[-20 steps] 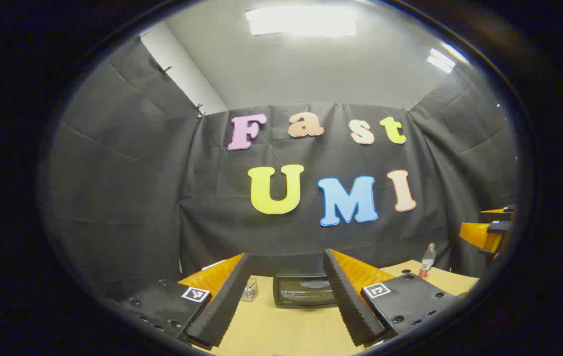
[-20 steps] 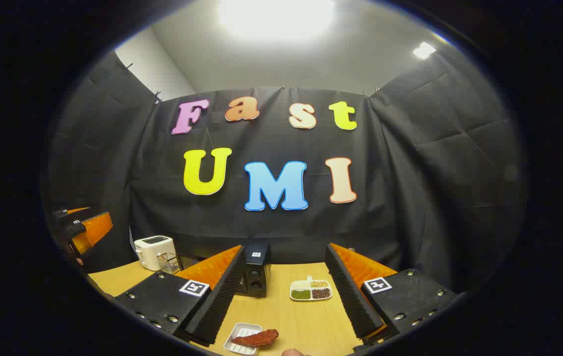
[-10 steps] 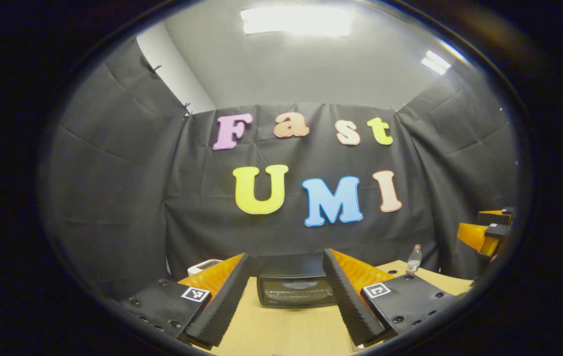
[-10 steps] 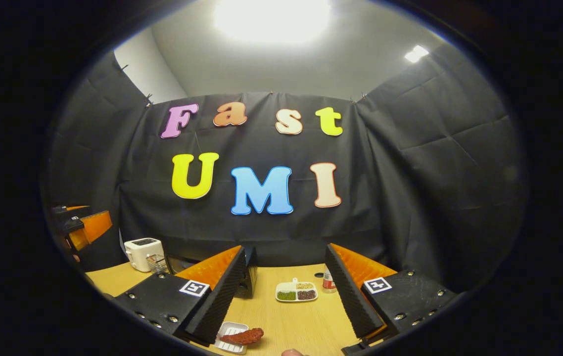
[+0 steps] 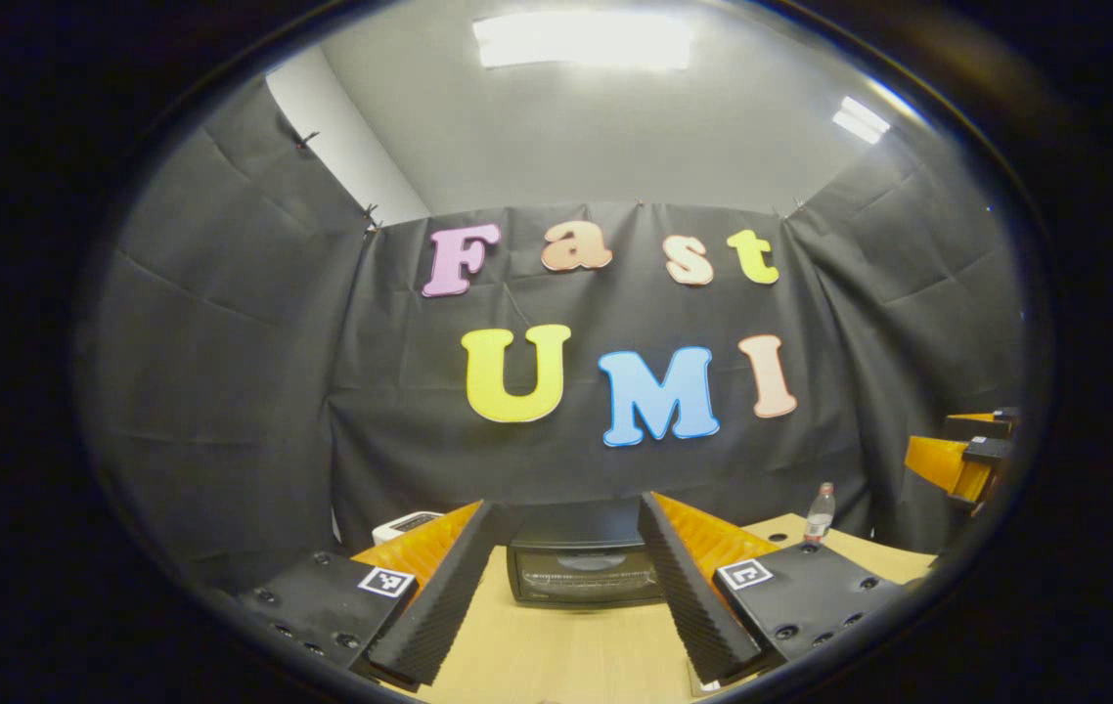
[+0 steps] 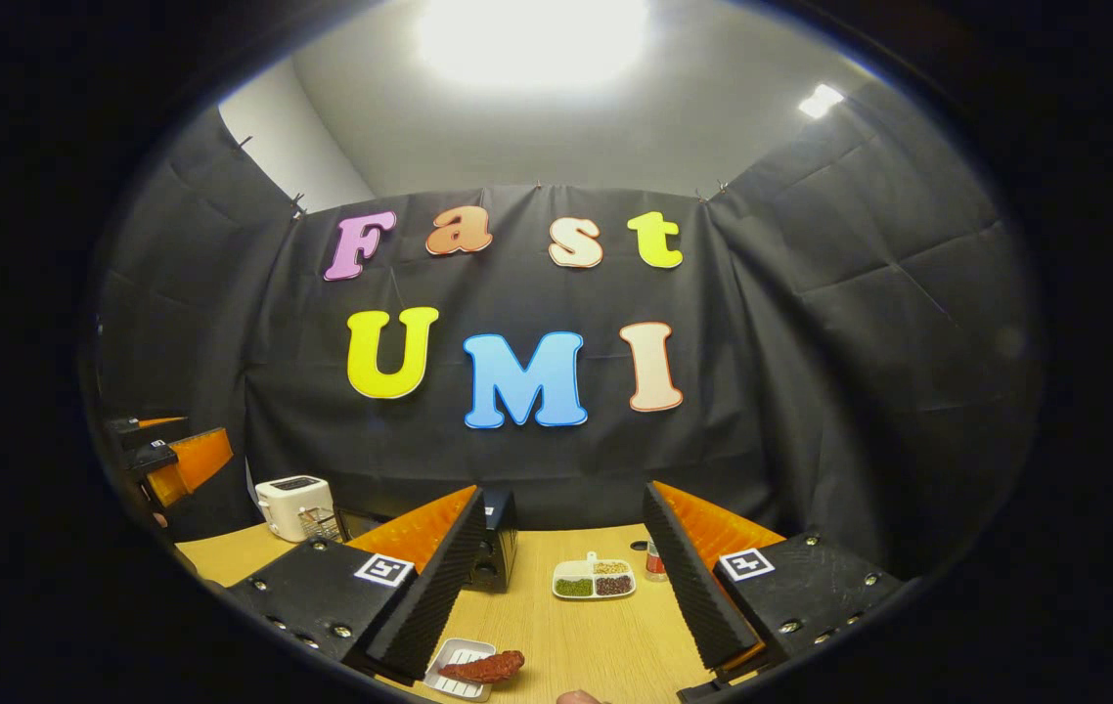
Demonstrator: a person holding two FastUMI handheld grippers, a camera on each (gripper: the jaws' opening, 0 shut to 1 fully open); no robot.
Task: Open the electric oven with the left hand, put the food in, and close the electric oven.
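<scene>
While the door is shut: the electric oven sits on the table straight ahead of the left gripper, well apart from it.
Jaws: both grippers hold theirs wide apart, empty.
Step in hand: likely the reach to the door.
How to do it well: keep the oven centred between the fingers, come in level, and clamp the handle near the door's top edge before swinging down; I cannot make out the handle itself.
Food: a reddish piece lies on a small white tray, just below the right gripper.
Beside: toaster, divided dish.
</scene>
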